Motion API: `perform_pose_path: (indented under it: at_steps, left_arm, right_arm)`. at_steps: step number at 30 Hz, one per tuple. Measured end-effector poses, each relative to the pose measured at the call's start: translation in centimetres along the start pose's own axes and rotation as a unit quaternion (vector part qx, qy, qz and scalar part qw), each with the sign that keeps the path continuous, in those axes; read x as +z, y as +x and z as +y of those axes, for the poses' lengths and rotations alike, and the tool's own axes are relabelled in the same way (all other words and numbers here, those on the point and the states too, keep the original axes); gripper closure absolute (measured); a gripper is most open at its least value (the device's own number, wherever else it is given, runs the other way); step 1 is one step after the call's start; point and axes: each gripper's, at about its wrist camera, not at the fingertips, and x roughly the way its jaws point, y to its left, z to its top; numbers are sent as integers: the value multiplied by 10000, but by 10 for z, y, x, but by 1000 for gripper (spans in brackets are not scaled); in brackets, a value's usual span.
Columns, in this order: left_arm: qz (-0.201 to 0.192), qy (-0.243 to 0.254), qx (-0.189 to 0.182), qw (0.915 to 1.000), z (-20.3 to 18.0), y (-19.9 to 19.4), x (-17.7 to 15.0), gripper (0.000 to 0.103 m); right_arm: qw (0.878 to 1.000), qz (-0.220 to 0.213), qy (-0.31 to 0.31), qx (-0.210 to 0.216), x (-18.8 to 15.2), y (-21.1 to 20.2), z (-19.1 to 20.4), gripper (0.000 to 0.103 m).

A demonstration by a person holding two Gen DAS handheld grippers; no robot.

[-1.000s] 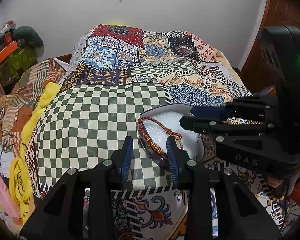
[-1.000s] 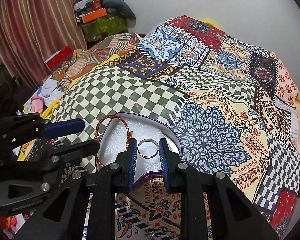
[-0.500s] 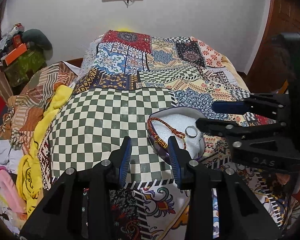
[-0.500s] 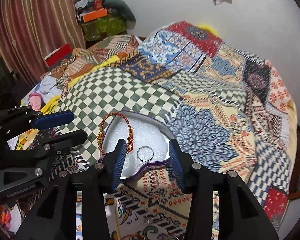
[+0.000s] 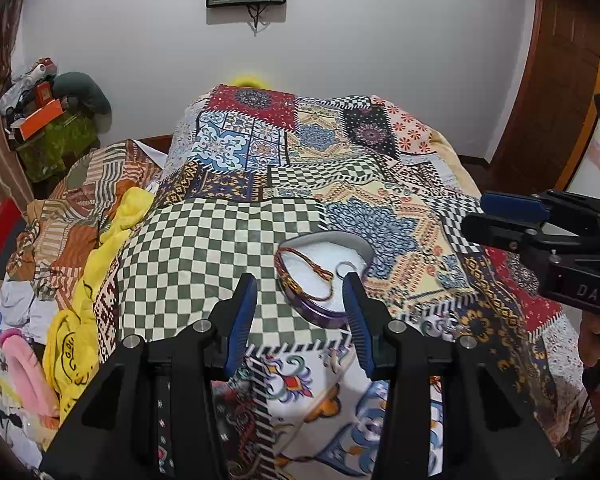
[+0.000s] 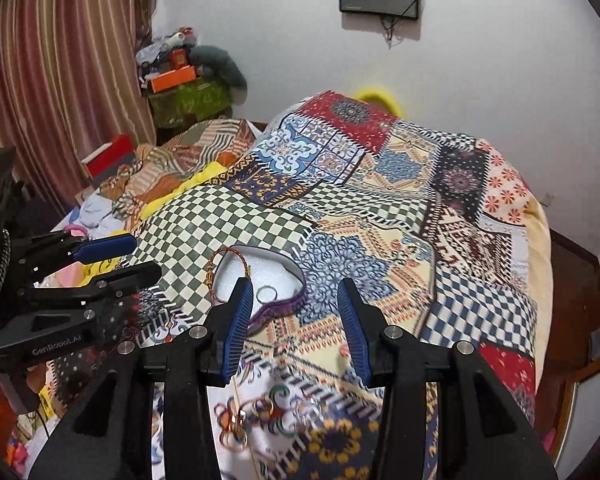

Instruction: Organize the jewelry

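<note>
- The right gripper [image 6: 296, 320] is hovering with its blue-padded jaws spread wide and nothing between them, just short of the heart-shaped purple box with a white foam lining [image 6: 278, 309].
- The left gripper [image 5: 300, 316] is likewise standing open and empty, its jaws framing the near rim of the same box [image 5: 320, 314] from the other side.
- Inside the box, a thin silver ring [image 6: 267, 293] is lying flat on the foam, and a braided red-and-orange cord bracelet [image 6: 227, 268] is resting with part of its loop draped over the box's left rim.
- The box is sitting on the patchwork bedspread with green checks and floral panels [image 6: 400, 240], which is covering the bed.
- Nearer the camera, below the right gripper, a small cluster of gold-coloured rings and bangles [image 6: 246, 420] is lying loose on the bedspread, apart from the box.
- Judging by this, the sorting step is midway: two pieces are stowed and others are waiting.
- The next move probably calls for lowering the right gripper to one loose ring and closing gently on its edge, since a thin hoop lying flat on soft cloth could slip or sink.
</note>
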Motion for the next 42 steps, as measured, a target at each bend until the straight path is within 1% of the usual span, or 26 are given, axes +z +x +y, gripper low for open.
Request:
perform_pose_path:
  at_steps: [8, 15, 19, 25, 29, 32, 34, 36, 38, 39, 40, 42]
  left_arm:
    - [100, 77, -127, 9998, -21, -10, -14, 59]
    - [346, 190, -256, 9989, -39, -1, -35, 59]
    - [474, 203, -288, 9983, -44, 8, -46, 59]
    - [623, 40, -360, 9974, -39, 19, -58, 59]
    - [671, 23, -332, 9972, -38, 22, -65, 59]
    - [660, 96, -308, 9973, -41, 22, -69, 59]
    - [633, 193, -291, 9974, -46, 20, -71, 59]
    - [594, 311, -279, 9974, -51, 18, -73, 59]
    - [539, 461, -253, 9972, -58, 14, -76, 59]
    - [516, 525, -248, 9970, -61, 12, -78, 59]
    - [499, 578, -245, 9968, -64, 11, -79, 59]
    - [485, 656, -282, 9963, -70, 8, -81, 59]
  right_arm:
    - [9998, 13, 29, -181, -25, -19, -5, 63]
    - [9993, 196, 39, -322, -52, -20, -10, 63]
    - [9989, 326, 120, -328, -65, -13, -14, 63]
    - [9975, 616, 217, -257, -81, 11, -15, 63]
    - [9964, 791, 215, -237, -89, 27, -13, 63]
    - [9959, 833, 254, -237, -92, 33, -15, 63]
    - [9958, 835, 272, -255, -93, 36, -15, 67]
    - [9955, 875, 295, -219, -94, 39, -15, 77]
    - [9959, 826, 286, -242, -95, 38, -15, 82]
    - [9960, 820, 274, -236, -94, 38, -15, 87]
    - [9961, 814, 259, -221, -94, 38, -14, 91]
    - [9963, 793, 244, -224, -95, 37, -14, 92]
